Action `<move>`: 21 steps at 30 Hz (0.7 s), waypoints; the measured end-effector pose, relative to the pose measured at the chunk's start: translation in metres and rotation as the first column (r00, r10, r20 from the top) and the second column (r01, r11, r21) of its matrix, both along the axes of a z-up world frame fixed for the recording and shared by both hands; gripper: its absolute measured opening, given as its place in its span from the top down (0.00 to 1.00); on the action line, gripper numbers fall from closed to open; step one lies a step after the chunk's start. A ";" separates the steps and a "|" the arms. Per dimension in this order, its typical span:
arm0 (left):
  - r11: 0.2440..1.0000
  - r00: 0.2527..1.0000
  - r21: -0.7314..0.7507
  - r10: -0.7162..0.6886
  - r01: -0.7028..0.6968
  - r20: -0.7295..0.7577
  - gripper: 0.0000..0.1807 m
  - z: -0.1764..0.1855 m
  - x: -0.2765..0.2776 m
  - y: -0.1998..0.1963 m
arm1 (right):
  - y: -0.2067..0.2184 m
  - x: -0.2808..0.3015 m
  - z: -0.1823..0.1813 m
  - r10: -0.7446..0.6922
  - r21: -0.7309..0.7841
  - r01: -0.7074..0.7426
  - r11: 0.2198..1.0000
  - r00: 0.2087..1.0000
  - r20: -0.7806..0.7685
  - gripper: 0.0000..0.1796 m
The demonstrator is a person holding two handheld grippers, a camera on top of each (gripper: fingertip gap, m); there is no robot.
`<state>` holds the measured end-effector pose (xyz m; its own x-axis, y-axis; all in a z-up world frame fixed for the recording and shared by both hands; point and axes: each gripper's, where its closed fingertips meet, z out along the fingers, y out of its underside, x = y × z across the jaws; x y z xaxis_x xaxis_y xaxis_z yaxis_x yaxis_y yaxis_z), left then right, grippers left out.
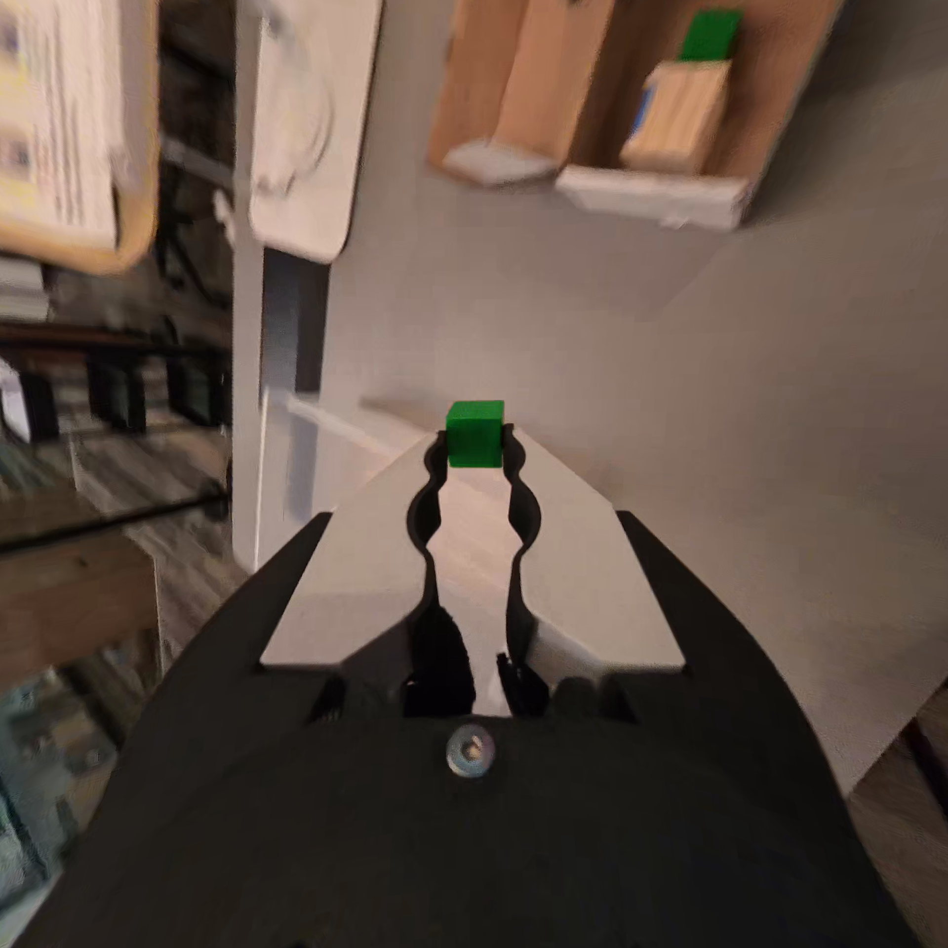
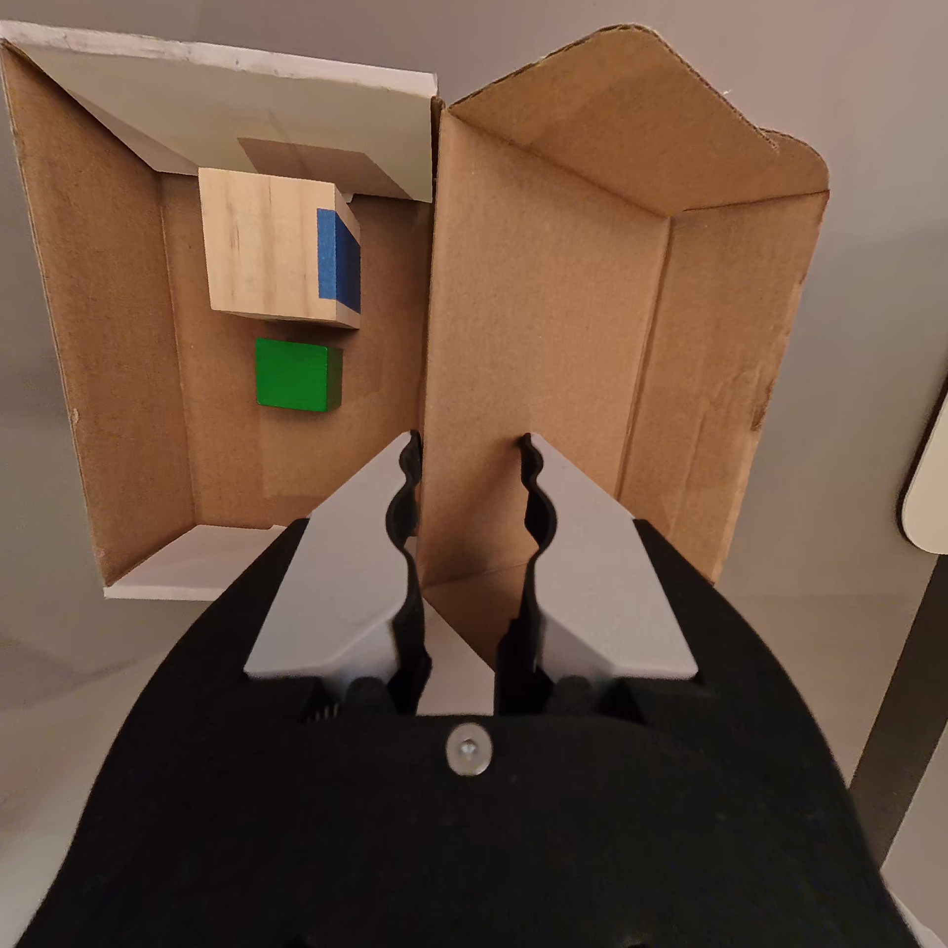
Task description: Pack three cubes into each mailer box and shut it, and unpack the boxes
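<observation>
My left gripper (image 1: 474,436) is shut on a small green cube (image 1: 474,435) and holds it above the white table, short of the open mailer box (image 1: 590,138) at the top right. That box holds a wooden cube with a blue face (image 1: 677,118) and another green cube (image 1: 710,36). In the right wrist view the same box (image 2: 118,308) lies open, with the wooden cube (image 2: 267,246) and the green cube (image 2: 297,374) inside. My right gripper (image 2: 469,441) is open and empty over the raised lid (image 2: 538,308), its left finger at the hinge edge.
A white board with rounded corners (image 1: 308,128) lies at the table's left edge, and a tan tray with papers (image 1: 66,128) sits beyond it. Shelving and the floor show past the table edge on the left. A white rounded thing (image 2: 928,487) sits at the right.
</observation>
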<state>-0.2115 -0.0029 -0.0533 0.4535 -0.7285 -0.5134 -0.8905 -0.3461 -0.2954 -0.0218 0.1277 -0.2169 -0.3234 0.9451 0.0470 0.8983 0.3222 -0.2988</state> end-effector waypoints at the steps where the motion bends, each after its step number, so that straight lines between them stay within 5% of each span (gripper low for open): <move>1: 0.998 0.998 -0.012 -0.068 0.068 0.012 0.89 -0.004 0.029 0.002 | 0.000 0.000 0.000 -0.001 0.000 0.001 1.000 1.000 0.000 0.79; 10: 0.926 0.941 -0.173 -0.336 0.336 0.031 0.89 -0.097 0.192 0.039 | 0.000 0.000 0.000 0.003 0.002 -0.003 1.000 1.000 0.004 0.80; 21: 0.893 0.940 -0.293 -0.327 0.342 0.100 0.89 -0.167 0.235 0.065 | -0.001 -0.001 0.000 0.016 -0.003 -0.016 1.000 1.000 -0.016 0.80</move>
<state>0.0236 0.0621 -0.2202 0.1735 -0.9577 -0.2294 -0.9571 -0.1091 -0.2683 -0.0223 0.1266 -0.2165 -0.3377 0.9399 0.0498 0.8881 0.3357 -0.3140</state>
